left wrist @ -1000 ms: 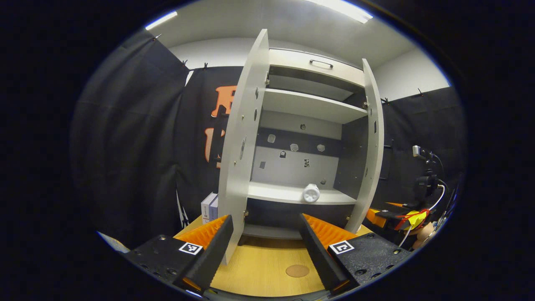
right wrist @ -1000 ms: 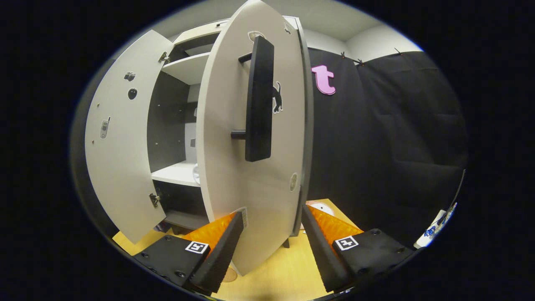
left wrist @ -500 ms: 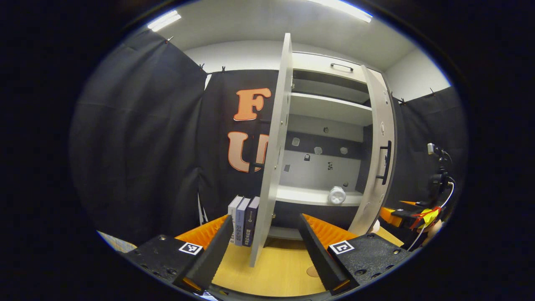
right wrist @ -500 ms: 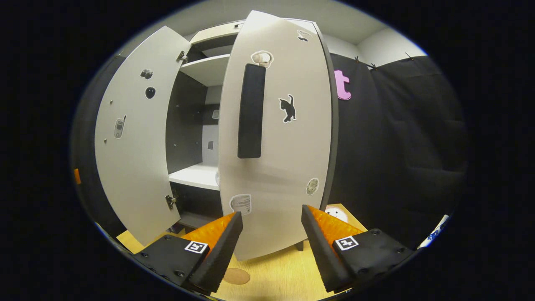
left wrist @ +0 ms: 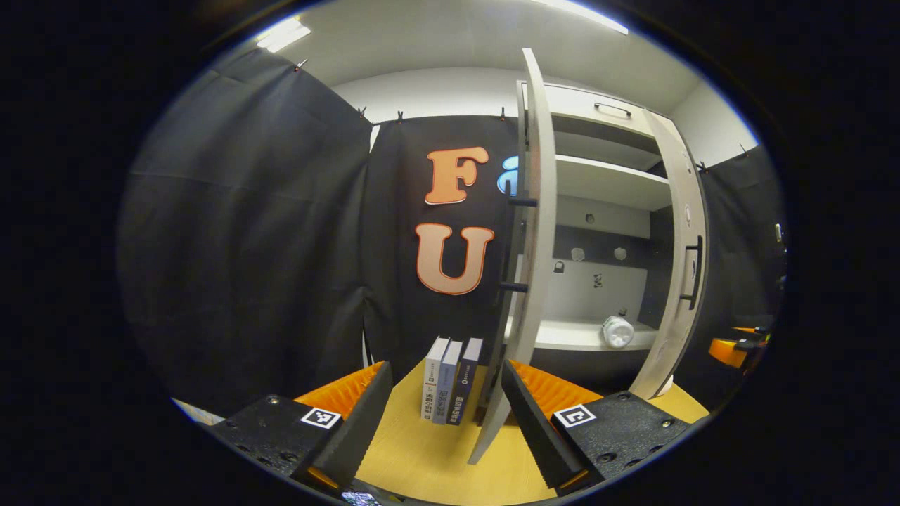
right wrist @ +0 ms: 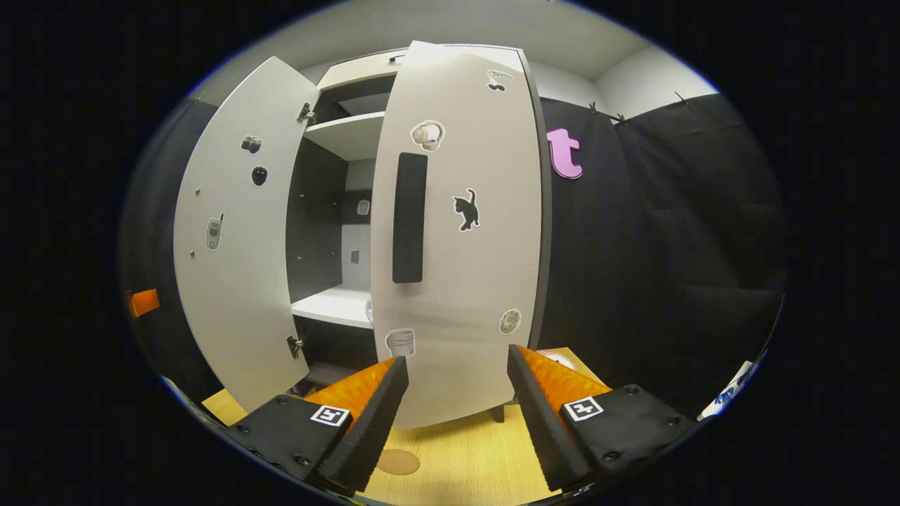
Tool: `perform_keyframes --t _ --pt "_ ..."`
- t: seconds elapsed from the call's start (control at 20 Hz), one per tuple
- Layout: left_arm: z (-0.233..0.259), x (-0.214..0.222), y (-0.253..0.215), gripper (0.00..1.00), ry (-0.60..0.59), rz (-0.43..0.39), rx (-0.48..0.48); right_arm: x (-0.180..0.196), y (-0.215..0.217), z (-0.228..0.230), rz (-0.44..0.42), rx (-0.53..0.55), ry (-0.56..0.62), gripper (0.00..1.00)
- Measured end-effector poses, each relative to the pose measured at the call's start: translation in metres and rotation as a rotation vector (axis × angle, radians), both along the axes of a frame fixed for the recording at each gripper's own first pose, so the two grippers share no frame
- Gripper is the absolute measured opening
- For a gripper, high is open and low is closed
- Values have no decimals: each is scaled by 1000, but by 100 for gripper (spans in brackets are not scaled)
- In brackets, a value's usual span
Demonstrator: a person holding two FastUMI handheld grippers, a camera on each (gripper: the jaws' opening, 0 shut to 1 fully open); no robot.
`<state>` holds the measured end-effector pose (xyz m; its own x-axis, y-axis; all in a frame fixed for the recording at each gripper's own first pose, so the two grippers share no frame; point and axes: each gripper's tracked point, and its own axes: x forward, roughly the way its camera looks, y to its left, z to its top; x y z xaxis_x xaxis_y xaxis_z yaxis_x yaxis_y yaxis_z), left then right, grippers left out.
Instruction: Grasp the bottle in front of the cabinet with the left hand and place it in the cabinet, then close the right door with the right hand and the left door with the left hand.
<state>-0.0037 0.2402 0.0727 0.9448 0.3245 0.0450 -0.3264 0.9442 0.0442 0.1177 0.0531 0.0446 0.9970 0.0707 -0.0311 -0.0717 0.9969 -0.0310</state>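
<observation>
Inside the matte grey cabinet [left wrist: 605, 183], a ribbed white bottle [left wrist: 616, 332] lies; both grippers spread.

Your left gripper view looks from low over the table [left wrist: 422, 457], near the left door's [left wrist: 524, 281] edge, into the cabinet [left wrist: 605, 183]. Your right gripper view faces the right door [right wrist: 457, 246] close up. Both share the cabinet interior.

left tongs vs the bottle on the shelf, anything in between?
Yes. In the left gripper view the open left door stands edge-on between the left tongs and the bottle, which lies on its side on the cabinet shelf. The tongs are open and hold nothing.
</observation>
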Motion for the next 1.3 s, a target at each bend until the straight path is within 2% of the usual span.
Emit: perform_keyframes --t 0.35,0.4,0.55,0.8,1.1,1.15,1.3 --pt "-28 55 37 95 38 15 -22 -21 -24 11 -29 -47 -25 95" --pt "-29 62 37 95 36 5 -26 -23 -29 12 -36 -52 -30 88" --pt "-32 77 34 95 41 -15 -22 -29 -40 14 -52 -62 -31 88" --pt "-33 88 24 95 41 -54 -24 -37 -49 14 -62 -58 -36 88" --pt "-39 87 22 95 68 -54 -13 -40 -54 14 -58 -61 -45 88" --pt "-40 86 21 97 73 -58 -15 -41 -55 13 -55 -59 -45 88" --pt "-42 88 11 90 71 -48 -16 -37 -55 9 -50 -59 -40 88"
